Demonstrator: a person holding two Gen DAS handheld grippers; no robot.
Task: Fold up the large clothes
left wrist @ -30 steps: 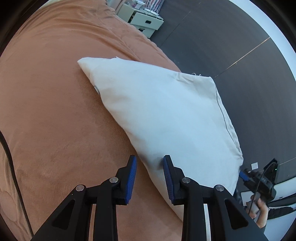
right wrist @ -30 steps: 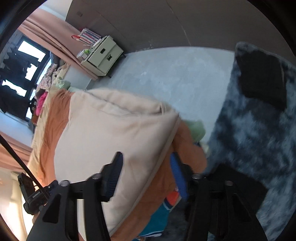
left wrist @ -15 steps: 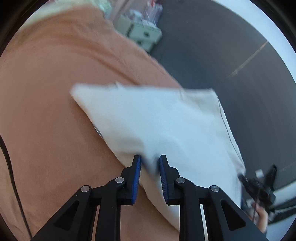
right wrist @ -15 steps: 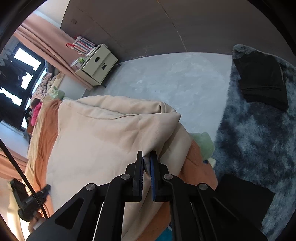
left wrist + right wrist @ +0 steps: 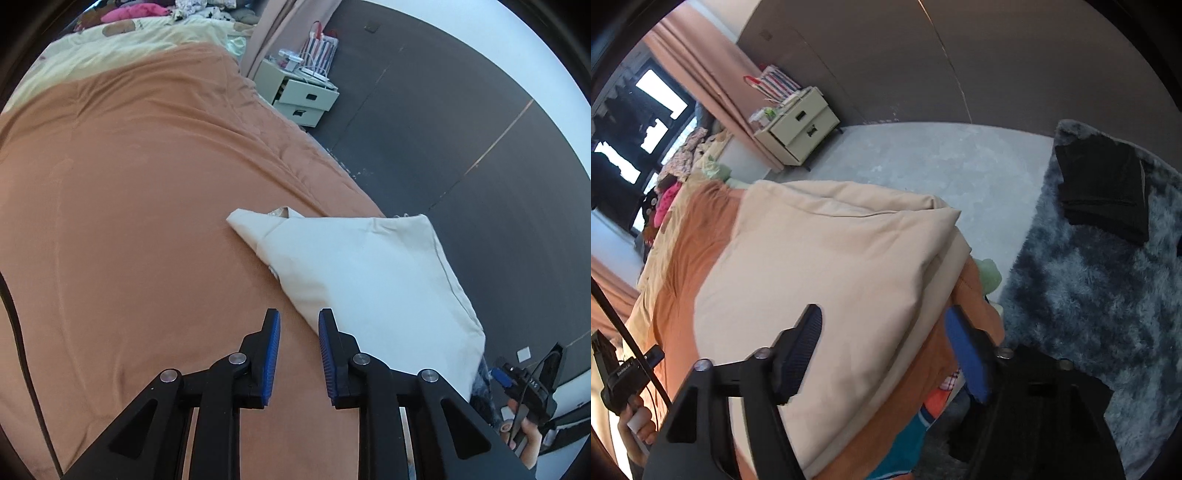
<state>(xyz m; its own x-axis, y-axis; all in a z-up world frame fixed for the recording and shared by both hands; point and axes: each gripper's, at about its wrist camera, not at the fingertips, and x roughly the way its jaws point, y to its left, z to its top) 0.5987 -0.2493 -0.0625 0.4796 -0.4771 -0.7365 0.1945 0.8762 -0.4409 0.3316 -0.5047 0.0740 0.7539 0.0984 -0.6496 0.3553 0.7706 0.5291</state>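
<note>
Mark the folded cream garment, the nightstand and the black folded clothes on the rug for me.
folded cream garment [image 5: 369, 280], left wrist view, middle of its top layer.
nightstand [image 5: 799, 127], right wrist view, upper drawer front.
black folded clothes [image 5: 1102, 190], right wrist view, centre of the stack on the grey shaggy rug [image 5: 1089, 295].

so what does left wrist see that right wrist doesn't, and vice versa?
Left wrist only: the left gripper, jaws apart with nothing between them, and the garment's turned-back corner.
Right wrist only: the right gripper, jaws just opened wide over the garment's edge, plus a grey shaggy rug with folded black clothes on it.
Both: the cream folded garment, the orange bedcover, the pale drawer unit.
</note>
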